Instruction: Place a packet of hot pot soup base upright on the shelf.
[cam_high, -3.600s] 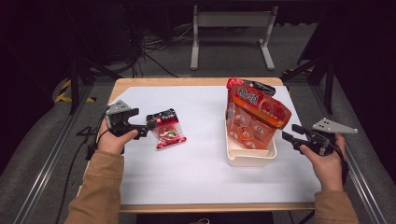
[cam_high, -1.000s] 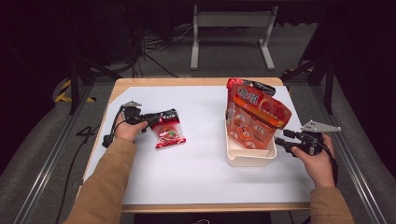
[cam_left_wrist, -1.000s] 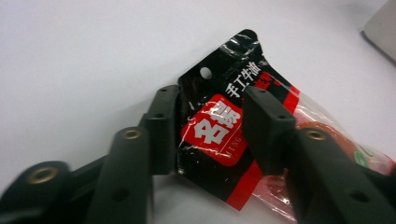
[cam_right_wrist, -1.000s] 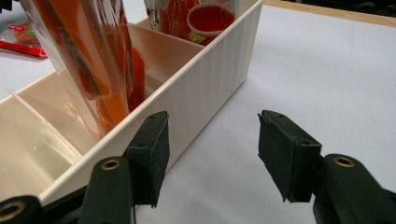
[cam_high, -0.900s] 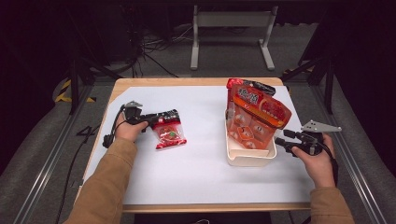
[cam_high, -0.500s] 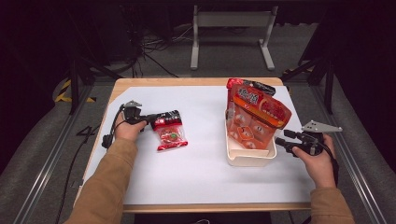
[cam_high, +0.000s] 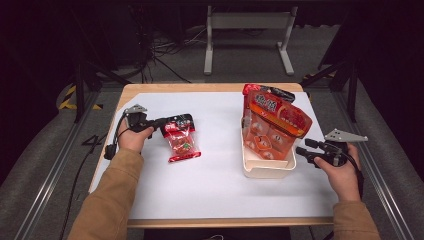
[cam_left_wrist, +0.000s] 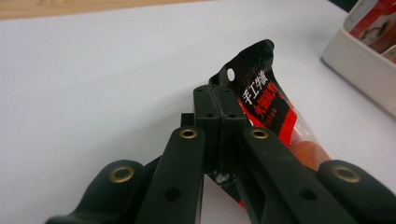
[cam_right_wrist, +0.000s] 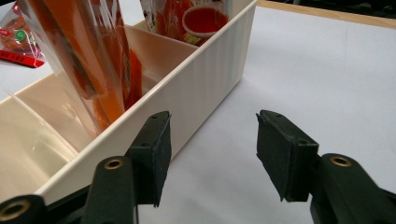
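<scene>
The left gripper (cam_left_wrist: 219, 135) has its jaws pressed together on the black top edge of a red snack packet (cam_high: 181, 138), which lies on the table at nine o'clock from the box (cam_high: 267, 167). The right gripper (cam_right_wrist: 210, 154), jaws spread and empty, waits beside the box wall. The pick-up seems under way; next comes carrying the packet over to the box

Dim room, grey floor (cam_high: 45, 165)
A white-topped table (cam_high: 220, 185) with wooden edge; behind it a metal stand (cam_high: 248, 30) and loose cables (cam_high: 165, 50).
</scene>
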